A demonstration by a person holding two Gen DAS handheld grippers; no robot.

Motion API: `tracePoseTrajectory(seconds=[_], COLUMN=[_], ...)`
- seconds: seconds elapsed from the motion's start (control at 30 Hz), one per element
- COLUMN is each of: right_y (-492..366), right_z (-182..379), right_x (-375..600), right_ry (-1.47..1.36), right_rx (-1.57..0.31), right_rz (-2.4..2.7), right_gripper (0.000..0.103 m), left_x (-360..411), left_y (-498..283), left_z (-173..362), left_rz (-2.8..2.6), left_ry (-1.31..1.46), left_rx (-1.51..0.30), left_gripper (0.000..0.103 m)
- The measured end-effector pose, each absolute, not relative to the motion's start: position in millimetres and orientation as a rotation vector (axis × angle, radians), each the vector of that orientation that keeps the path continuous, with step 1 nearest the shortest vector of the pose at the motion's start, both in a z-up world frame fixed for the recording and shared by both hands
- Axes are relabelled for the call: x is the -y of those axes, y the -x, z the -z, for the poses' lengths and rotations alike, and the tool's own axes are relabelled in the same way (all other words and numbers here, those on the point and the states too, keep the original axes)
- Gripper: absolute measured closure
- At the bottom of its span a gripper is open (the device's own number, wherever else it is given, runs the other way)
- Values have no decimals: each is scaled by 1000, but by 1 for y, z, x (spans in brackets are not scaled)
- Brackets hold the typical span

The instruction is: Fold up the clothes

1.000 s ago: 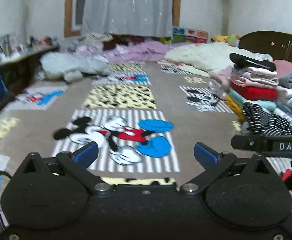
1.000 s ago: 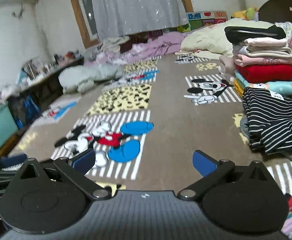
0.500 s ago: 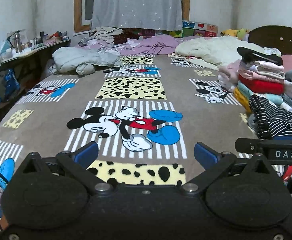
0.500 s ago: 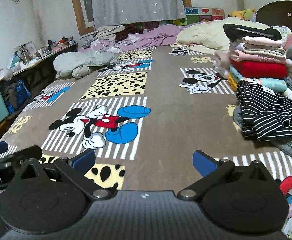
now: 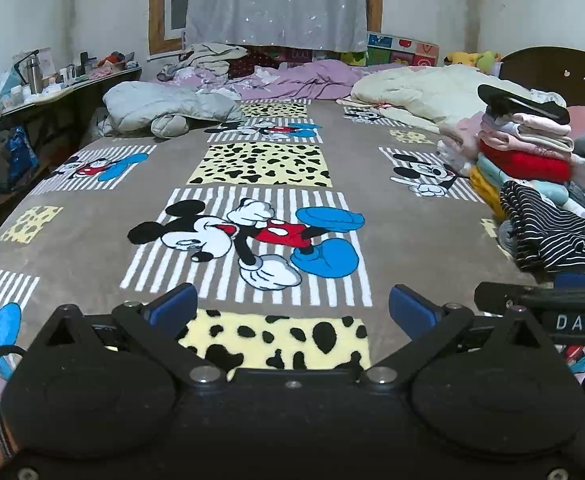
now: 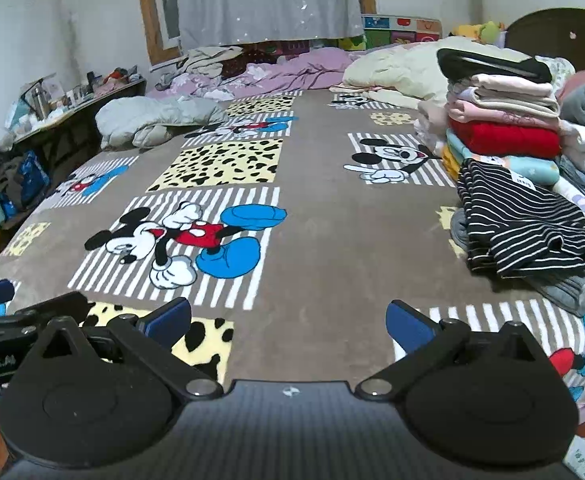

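Both grippers hover over the near edge of a bed covered by a brown cartoon-mouse blanket (image 5: 404, 216), and neither one carries anything. The left gripper (image 5: 292, 308) has its blue-padded fingers (image 5: 172, 308) spread wide apart, with only blanket showing between them; the right gripper (image 6: 288, 320) is spread just as wide and equally empty. In the left wrist view the right gripper's black body, lettered "DAS", juts in at the right of the blanket's near edge, and in the right wrist view the left gripper's body shows at the left edge. The clothes sit on the right side of the blanket: a tall pile of folded clothes (image 6: 504, 120) with a red piece in the middle, pale pink and cream pieces above it and a black item on top. Just in front of that pile, lying on grey fabric, is a black-and-white striped garment (image 6: 520, 228), loosely folded and well apart from both grippers. At the far end of the blanket lie a crumpled grey jacket (image 5: 164, 110), a lilac duvet (image 5: 304, 78) and a cream quilt (image 5: 424, 88). Beyond the blanket's left side stands a cluttered worktop (image 5: 52, 88) with bottles.
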State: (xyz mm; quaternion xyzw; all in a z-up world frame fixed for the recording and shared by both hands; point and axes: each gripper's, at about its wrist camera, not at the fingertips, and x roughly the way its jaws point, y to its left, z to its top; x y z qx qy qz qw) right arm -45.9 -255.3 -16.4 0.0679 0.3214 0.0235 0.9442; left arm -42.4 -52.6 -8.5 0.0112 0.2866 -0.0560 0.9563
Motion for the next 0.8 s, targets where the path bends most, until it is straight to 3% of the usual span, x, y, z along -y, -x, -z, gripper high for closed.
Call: tracePoseTrajectory(seconds=[0.8], right_y=[38], right_z=[28], right_x=[237], right_ry=[-102], right_rx=[-701], right_rz=[-62], right_gripper=[0], left_x=[41], left_y=[46], left_z=[21], left_rz=[130], left_ry=[8], left_rx=[-607], left_gripper=[0])
